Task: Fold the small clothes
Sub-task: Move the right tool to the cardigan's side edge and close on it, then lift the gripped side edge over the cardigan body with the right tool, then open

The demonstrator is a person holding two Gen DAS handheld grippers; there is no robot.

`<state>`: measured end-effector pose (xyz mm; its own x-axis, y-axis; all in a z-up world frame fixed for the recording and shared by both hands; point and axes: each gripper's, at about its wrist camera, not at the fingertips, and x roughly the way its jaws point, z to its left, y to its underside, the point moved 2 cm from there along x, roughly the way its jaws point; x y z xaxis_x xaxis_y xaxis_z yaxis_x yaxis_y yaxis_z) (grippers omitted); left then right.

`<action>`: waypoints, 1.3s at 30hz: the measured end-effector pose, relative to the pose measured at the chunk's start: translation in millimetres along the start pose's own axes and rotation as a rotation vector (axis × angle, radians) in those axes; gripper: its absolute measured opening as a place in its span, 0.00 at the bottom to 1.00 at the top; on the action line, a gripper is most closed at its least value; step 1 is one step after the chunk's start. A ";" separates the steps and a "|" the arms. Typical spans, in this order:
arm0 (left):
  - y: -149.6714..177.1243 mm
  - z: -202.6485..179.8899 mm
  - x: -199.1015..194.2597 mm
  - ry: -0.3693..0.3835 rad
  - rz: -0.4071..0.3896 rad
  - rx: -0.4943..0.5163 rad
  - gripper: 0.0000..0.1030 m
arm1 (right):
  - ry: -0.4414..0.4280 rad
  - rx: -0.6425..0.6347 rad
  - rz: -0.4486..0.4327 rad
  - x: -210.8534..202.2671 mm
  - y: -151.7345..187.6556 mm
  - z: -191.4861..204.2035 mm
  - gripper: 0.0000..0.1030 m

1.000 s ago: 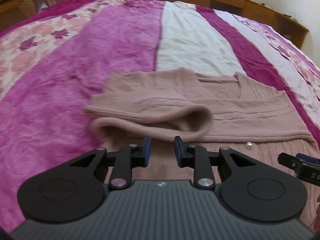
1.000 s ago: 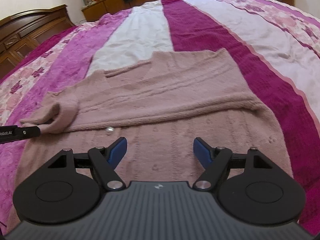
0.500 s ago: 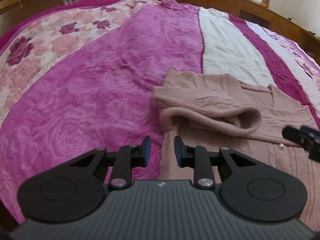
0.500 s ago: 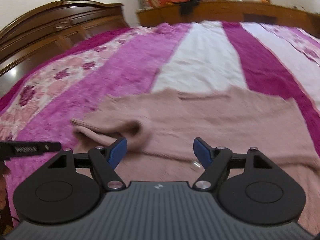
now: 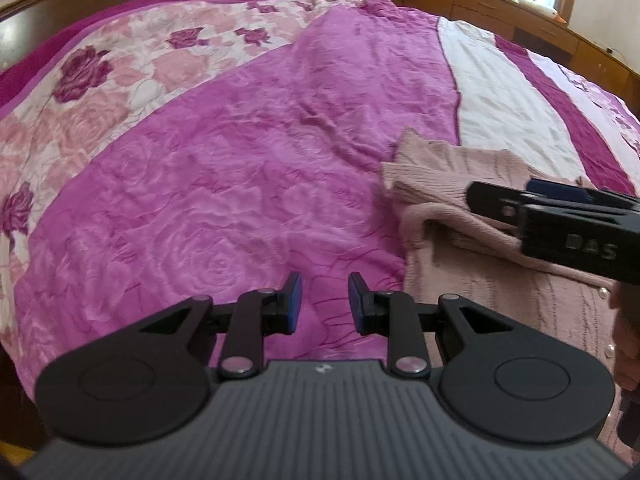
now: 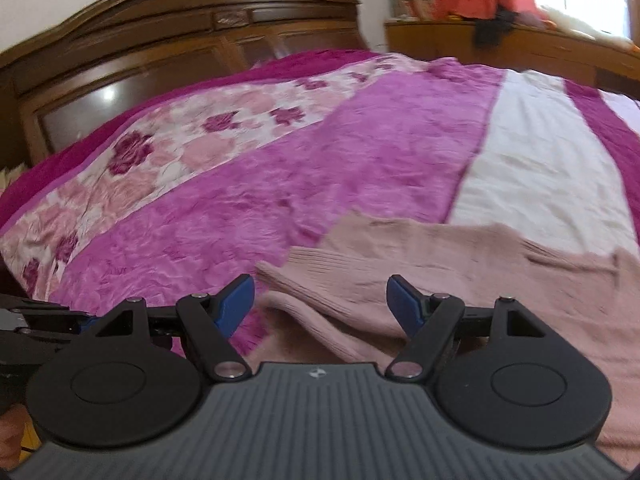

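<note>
Right claw [image 6: 320, 300] agape over pink sweater [image 6: 460, 264] sleeve — left claw [image 5: 322, 298] empty.

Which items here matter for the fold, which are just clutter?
Job:
pink knit sweater, sleeve folded across it
right gripper, open above the sleeve
left gripper, slightly open, over bare bedspread

Background:
bedspread
headboard
clothes on the sideboard

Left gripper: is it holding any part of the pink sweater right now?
No: the left gripper hangs over bare magenta bedspread, jaws empty, with the pink sweater off to its right.
</note>
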<state>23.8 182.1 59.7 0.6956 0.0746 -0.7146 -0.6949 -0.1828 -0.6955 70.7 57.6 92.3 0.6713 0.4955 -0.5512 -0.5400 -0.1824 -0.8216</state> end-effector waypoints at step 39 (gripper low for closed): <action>5.5 -16.0 21.7 0.097 0.031 -0.029 0.26 | -0.027 0.019 0.120 83.8 -11.3 13.9 0.47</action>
<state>37.9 167.0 41.6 0.6895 -0.0264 -0.7238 -0.7114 -0.2122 -0.6700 126.0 113.0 57.4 0.5876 0.4941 -0.6408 -0.6252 -0.2255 -0.7472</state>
